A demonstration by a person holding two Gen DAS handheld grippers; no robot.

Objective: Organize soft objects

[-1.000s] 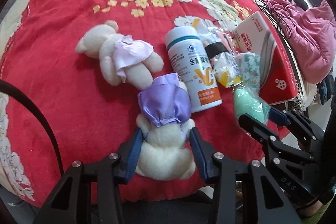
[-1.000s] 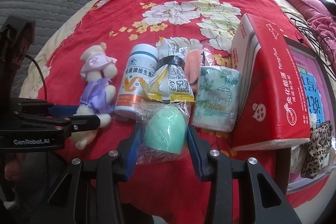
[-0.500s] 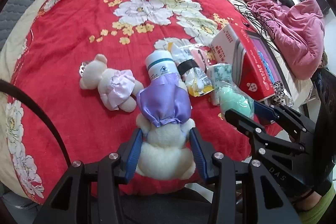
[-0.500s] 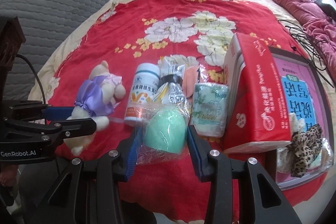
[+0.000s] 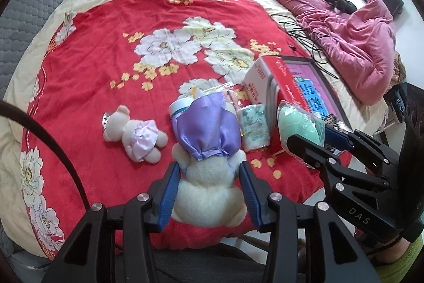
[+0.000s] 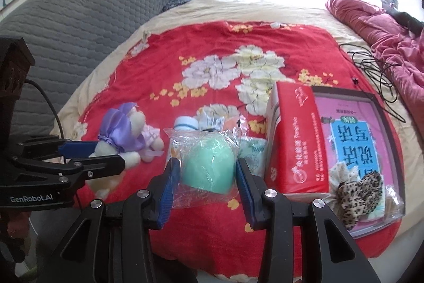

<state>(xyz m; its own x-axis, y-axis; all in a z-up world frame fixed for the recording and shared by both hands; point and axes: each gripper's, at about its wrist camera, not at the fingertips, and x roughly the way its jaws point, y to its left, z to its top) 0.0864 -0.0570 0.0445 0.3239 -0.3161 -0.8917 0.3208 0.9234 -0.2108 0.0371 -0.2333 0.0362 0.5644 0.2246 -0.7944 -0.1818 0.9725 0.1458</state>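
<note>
My left gripper (image 5: 209, 177) is shut on a cream plush bear in a purple satin dress (image 5: 208, 150) and holds it above the red flowered blanket (image 5: 106, 57); it also shows in the right wrist view (image 6: 122, 131). My right gripper (image 6: 205, 174) is shut on a mint green sponge in a clear plastic bag (image 6: 209, 166), lifted off the blanket; it also shows in the left wrist view (image 5: 299, 123). A second bear in a pale lilac dress (image 5: 135, 133) lies on the blanket to the left.
On the blanket lie a white bottle (image 6: 185, 123), a tissue pack (image 5: 254, 127), snack packets (image 6: 212, 122), a red box (image 6: 294, 139) and a pink book with a leopard scrunchie (image 6: 355, 190). A pink quilt (image 5: 344, 31) and cables (image 6: 371, 65) lie at the right. A grey headboard (image 6: 79, 23) stands at the left.
Both grippers have risen and pulled back from the bed, each carrying its object. The bear and the bagged sponge have come up off the blanket, and the items there look smaller and farther away.
</note>
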